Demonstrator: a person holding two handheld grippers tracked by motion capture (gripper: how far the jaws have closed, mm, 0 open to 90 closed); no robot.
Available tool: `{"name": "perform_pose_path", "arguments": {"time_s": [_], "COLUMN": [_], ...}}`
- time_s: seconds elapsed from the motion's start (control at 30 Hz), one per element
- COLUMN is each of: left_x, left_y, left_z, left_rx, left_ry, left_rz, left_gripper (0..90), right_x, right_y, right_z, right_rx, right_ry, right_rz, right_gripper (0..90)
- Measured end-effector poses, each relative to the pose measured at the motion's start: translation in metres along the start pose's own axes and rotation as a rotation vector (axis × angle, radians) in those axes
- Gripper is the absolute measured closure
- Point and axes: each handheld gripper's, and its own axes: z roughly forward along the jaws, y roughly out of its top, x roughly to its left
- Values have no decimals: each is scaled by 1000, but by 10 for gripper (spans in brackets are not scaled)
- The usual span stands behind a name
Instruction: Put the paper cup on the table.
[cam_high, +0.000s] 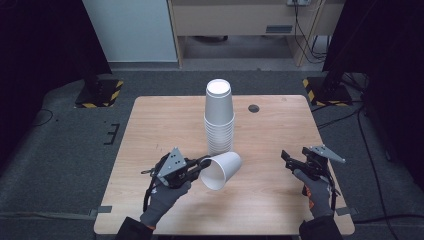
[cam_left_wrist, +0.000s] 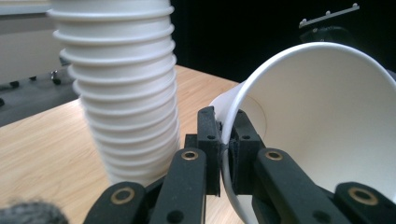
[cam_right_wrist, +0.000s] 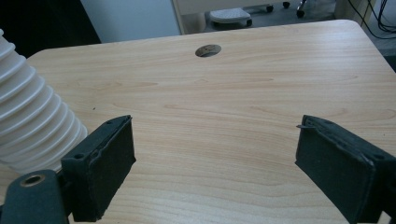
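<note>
While my left gripper (cam_high: 204, 162) pinches a paper cup (cam_high: 221, 170) by its rim, my right gripper (cam_high: 285, 156) idles wide open, holding nothing.
Cup tilted on its side, lower centre of the high view, just below the cup stack (cam_high: 219, 117) on the table (cam_high: 280, 130); right gripper lower right, well apart from both.

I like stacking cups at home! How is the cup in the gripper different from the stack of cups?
The cup is single and tipped on its side; the stack is many cups nested upside down, standing upright on the table. The left gripper pinches the cup's rim, one jaw inside and one outside; nothing holds the stack. The cup shows its open mouth; the stack shows a closed bottom on top. Both are plain white.
</note>
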Motion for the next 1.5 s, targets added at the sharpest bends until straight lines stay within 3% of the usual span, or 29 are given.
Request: {"name": "perform_pose_path", "arguments": {"time_s": [0.4, 0.67, 0.83, 0.97, 1.07, 1.33, 1.5], "left_x": [27, 52, 67, 77, 83, 101, 114], "left_y": [-11, -17, -20, -22, -23, -25, -27], "left_z": [-43, -68, -78, -84, -88, -98, -104], "left_rx": [3, 31, 40, 54, 71, 152, 190], "left_ry": [114, 227, 293, 336, 368, 444, 470], "left_rz": [-46, -84, -108, -122, -137, -184, -227], "left_gripper": [847, 847, 847, 846, 847, 847, 847], "right_x": [0, -1, -6, -11, -14, -14, -14], "right_y": [-9, -19, -27, -33, -35, -40, -42], "right_z": [7, 18, 22, 25, 26, 29, 30], "right_rx": [82, 192, 239, 282, 286, 315, 315], "right_ry": [-13, -69, -70, -98, -112, -118, -100], "right_rz": [-90, -207, -219, -247, -240, -277, -257], "right_gripper": [116, 108, 113, 113, 113, 106, 103]}}
